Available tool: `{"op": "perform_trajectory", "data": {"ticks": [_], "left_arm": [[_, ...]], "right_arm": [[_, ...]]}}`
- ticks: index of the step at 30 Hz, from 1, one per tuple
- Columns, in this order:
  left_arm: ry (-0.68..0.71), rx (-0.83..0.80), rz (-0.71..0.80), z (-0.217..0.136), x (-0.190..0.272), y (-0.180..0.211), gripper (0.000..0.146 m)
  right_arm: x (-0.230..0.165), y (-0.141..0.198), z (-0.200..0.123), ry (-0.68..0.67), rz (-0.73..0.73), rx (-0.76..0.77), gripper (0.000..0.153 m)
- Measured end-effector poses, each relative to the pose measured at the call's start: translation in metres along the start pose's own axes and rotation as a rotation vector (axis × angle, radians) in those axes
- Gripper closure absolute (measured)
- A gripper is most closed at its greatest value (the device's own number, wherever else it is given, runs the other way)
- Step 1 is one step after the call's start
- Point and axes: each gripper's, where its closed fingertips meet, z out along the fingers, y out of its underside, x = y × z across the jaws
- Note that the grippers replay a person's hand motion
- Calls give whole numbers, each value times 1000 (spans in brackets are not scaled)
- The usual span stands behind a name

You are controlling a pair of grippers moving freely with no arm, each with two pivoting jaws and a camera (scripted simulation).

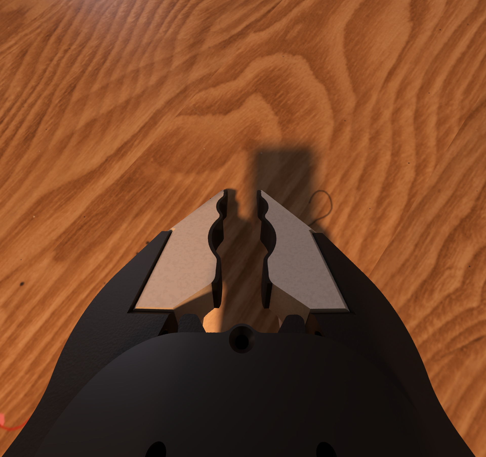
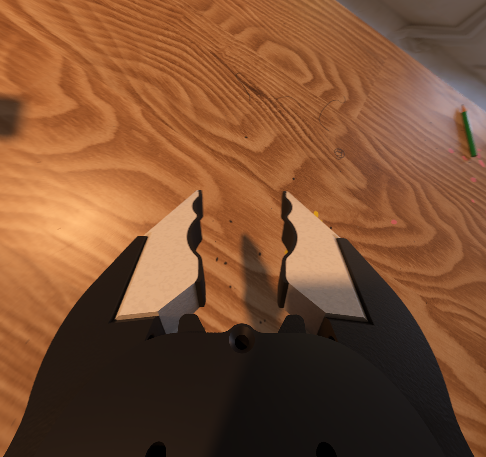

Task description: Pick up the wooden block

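Observation:
No wooden block shows in either view. My left gripper [image 1: 242,194] hangs over the wooden table [image 1: 157,76] with its jaws a narrow gap apart and nothing between them. Its dark shadow [image 1: 284,171] falls on the table just ahead of the fingertips. My right gripper [image 2: 242,194] is wide open and empty above the same table [image 2: 157,76]. A dark blurred patch [image 2: 9,115] lies at the left edge of the right wrist view; I cannot tell what it is.
A green pencil [image 2: 468,134] lies near the table's far right edge [image 2: 394,42], with pink specks [image 2: 393,221] around it. Thin pencil scribbles [image 2: 339,153] mark the tabletop. A red mark [image 1: 10,424] shows at the lower left in the left wrist view.

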Motion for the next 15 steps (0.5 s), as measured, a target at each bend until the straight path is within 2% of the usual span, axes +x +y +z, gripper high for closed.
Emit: {"op": "perform_trajectory", "data": {"ticks": [4, 9, 12, 15], "left_arm": [[0, 0, 0, 0, 0, 0, 124], [-2, 0, 2, 0, 0, 0, 124], [-4, 2, 5, 0, 0, 0, 124], [-3, 2, 6, 0, 0, 0, 124]], "right_arm": [[-5, -2, 20, 90, 11, 105, 134], [20, -14, 40, 257, 86, 175, 142], [28, -19, 48, 251, 144, 198, 142], [30, -23, 55, 226, 138, 244, 140]]}}
